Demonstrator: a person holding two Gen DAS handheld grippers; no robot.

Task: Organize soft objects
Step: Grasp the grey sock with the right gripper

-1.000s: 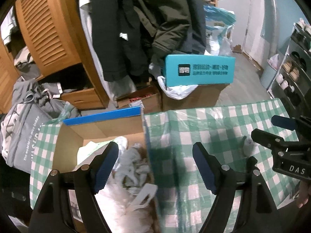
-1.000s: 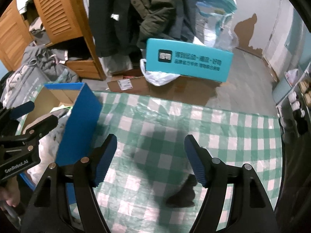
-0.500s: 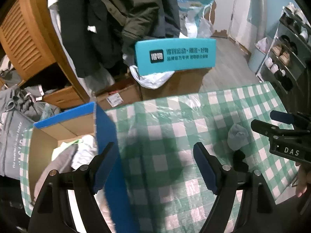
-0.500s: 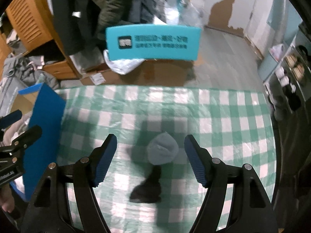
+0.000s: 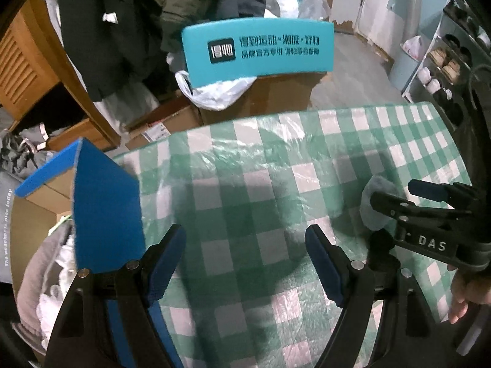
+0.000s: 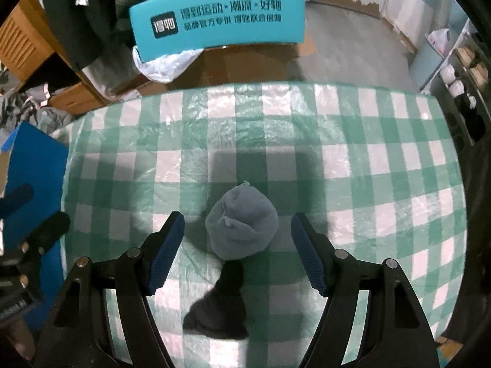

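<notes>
A rolled grey-blue sock (image 6: 242, 220) lies on the green checked tablecloth (image 6: 368, 165), with a dark sock (image 6: 219, 306) just behind it toward me. My right gripper (image 6: 237, 230) is open, its blue pads on either side of the grey sock, not touching it. In the left wrist view the grey sock (image 5: 376, 202) lies partly behind the right gripper (image 5: 408, 196). My left gripper (image 5: 245, 245) is open and empty over the cloth, beside the blue cardboard box (image 5: 104, 211) that holds pale soft items (image 5: 58, 276).
A teal box (image 6: 214, 21) rests on brown cartons on the floor beyond the table. Dark coats (image 5: 138, 15) hang by a wooden cabinet (image 5: 24, 70). A shoe rack (image 5: 451, 61) stands at the right. The table's far edge (image 6: 276, 86) is close.
Both grippers swung right, away from the box. The right gripper came down around the grey sock, which now sits between its open fingers. The box slid toward the left edge of both views.
</notes>
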